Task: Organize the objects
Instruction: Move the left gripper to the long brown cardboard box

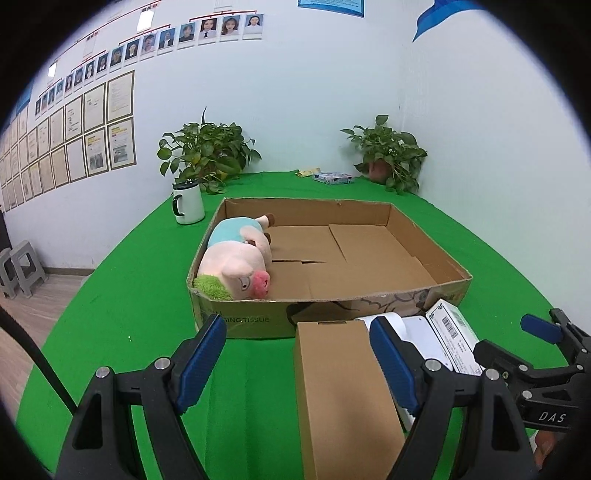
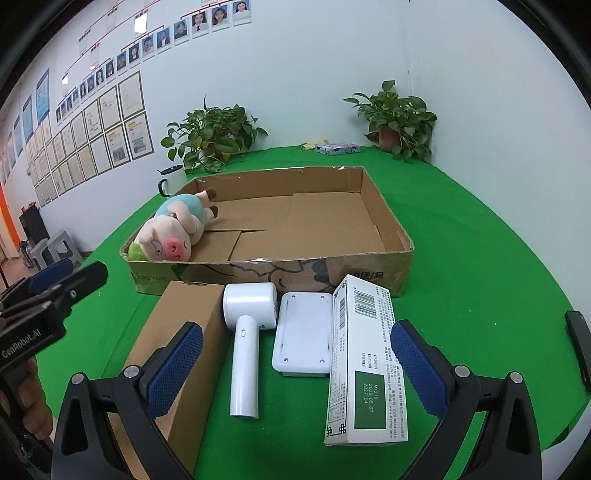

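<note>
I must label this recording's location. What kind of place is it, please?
Probably an office room staged for recording: staff portrait photos and framed certificates on the wall, a table under green cloth, two potted plants.

A table (image 2: 480,258) covered in green cloth carries 1 open cardboard tray (image 2: 388,221). In front of it, 4 items are laid side by side: brown box (image 2: 192,332), white hair dryer (image 2: 245,332), white flat device (image 2: 303,332), printed white carton (image 2: 365,354). At the rear, 1 mug (image 1: 188,203), 2 potted plants (image 1: 207,151) (image 1: 388,155) and 1 packet (image 1: 332,178) are noted.

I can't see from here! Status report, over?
Left claw and right claw open, empty. Plush pig in cardboard tray; four items wait outside. Nothing in the way.
</note>
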